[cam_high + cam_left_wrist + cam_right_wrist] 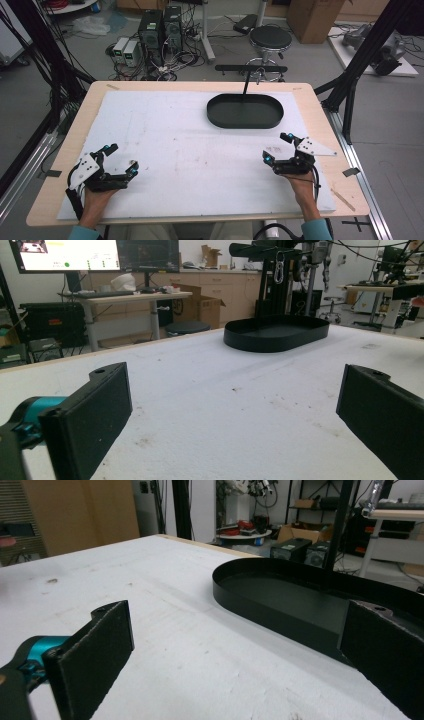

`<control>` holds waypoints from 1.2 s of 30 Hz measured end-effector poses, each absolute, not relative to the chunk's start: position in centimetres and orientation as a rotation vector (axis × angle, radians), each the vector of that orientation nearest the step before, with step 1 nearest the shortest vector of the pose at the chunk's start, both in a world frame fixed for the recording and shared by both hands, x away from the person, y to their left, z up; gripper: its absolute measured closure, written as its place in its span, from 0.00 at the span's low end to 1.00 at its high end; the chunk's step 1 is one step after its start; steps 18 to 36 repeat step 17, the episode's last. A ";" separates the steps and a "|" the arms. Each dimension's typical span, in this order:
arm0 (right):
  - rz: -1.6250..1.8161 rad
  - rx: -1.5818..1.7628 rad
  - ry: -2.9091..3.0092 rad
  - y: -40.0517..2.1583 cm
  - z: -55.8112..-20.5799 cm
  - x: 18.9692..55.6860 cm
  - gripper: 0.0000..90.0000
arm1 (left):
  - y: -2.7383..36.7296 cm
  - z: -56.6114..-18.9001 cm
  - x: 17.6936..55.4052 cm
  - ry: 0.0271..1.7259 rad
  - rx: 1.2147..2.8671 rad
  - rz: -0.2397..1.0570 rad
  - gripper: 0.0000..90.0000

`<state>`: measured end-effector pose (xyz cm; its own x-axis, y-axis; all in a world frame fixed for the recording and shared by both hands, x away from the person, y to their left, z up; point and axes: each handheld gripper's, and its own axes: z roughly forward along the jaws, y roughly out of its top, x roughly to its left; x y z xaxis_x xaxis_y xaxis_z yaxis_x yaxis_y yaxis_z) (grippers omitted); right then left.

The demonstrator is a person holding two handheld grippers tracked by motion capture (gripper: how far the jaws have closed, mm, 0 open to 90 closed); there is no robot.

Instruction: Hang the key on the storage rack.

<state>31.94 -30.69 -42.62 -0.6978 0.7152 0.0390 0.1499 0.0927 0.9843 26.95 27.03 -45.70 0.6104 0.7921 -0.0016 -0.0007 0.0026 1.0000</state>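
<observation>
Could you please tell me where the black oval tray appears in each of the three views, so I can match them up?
High view: black oval tray upper centre-right, on the far part of the white mat.
Left gripper view: upper centre-right, far ahead between the open jaws.
Right gripper view: right half, close, partly behind the right-hand jaw.
Shared landmark: the white mat under the tray.

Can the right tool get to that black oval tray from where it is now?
Probably yes. The right tool sits open on the white mat just short of the black tray, and nothing lies between them. The tray's near wall shows right ahead in the right gripper view.
</observation>
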 end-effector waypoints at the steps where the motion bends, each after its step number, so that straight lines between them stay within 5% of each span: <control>1: 1.642 0.837 1.914 -30.7 -43.1 31.9 0.01 | 27.0 -45.7 27.0 0.713 1.448 0.714 0.02; 36: 1.623 0.790 1.865 -30.9 -45.4 31.0 0.01 | 27.1 -45.7 26.9 0.721 1.435 0.715 0.02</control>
